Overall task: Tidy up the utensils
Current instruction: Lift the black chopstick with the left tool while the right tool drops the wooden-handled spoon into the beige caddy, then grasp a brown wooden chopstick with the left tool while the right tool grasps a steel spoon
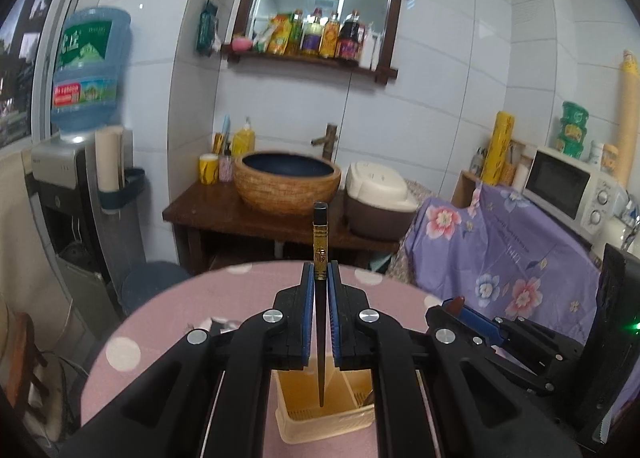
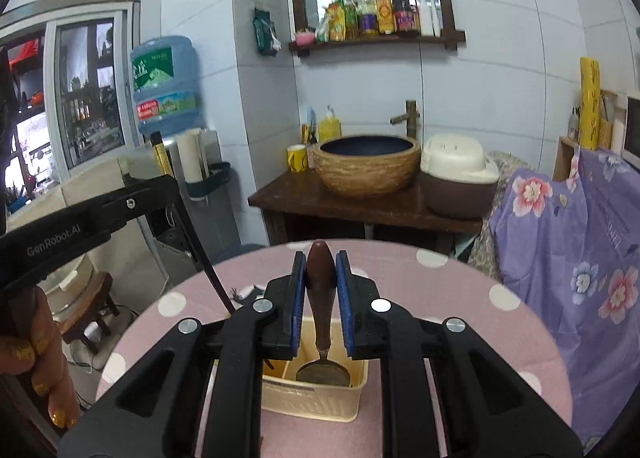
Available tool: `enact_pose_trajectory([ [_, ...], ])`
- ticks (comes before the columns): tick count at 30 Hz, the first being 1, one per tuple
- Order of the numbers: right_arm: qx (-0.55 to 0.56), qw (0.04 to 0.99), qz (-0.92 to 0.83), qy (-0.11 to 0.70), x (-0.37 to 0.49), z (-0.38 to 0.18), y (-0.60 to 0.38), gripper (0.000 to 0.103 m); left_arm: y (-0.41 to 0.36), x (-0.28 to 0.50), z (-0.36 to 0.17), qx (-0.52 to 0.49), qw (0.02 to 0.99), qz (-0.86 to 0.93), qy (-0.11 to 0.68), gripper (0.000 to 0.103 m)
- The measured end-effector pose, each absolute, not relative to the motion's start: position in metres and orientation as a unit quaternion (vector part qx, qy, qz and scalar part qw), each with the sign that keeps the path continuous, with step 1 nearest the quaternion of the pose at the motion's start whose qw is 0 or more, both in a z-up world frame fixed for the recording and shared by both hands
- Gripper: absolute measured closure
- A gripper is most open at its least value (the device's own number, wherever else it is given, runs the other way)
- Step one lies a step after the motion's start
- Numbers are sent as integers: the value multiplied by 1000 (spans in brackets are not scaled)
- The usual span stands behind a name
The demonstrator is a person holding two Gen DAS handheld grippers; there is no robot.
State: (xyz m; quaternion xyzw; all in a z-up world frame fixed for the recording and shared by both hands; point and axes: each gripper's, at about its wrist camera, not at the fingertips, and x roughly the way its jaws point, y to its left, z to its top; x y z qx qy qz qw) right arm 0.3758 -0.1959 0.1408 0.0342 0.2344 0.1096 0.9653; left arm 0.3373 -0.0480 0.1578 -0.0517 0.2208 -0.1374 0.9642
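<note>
Two grippers each pinch one utensil above a cream plastic caddy [image 1: 326, 424] that stands on the pink, white-dotted bench [image 1: 168, 322]. In the left wrist view, the left gripper [image 1: 320, 278] at frame centre is pressed together on a dark chopstick [image 1: 320, 242], its gold-banded, black-capped end pointing up and its thin tip reaching down into the caddy's compartments. In the right wrist view, the right gripper [image 2: 321, 270] at centre clamps the reddish-brown wooden handle of a spoon [image 2: 320, 286]; the dull metal bowl hangs low inside the caddy's right compartment.
</note>
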Motion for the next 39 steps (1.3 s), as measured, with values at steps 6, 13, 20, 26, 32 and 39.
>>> enact_pose_trajectory([
  [6, 37, 959, 104, 262, 384, 101, -194, 87, -47, 349, 112, -52, 953, -133, 266, 95],
  [13, 38, 959, 97, 263, 387, 87, -195, 87, -48, 359, 89, -51, 946, -128, 293, 95],
  [20, 50, 967, 98, 231, 367, 91, -204, 63, -45, 342, 98, -54, 948, -142, 278, 86],
  [26, 66, 964, 58, 252, 322, 81, -224, 48, -35, 291, 94, -39, 957, -135, 254, 42],
  [32, 49, 944, 1, 326, 261, 29, -241, 46, -20, 248, 50, -33, 948, -113, 296, 38],
  [39, 47, 906, -14, 420, 196, -39, -233, 54, -2, 213, 3, -52, 934, -81, 344, 38],
])
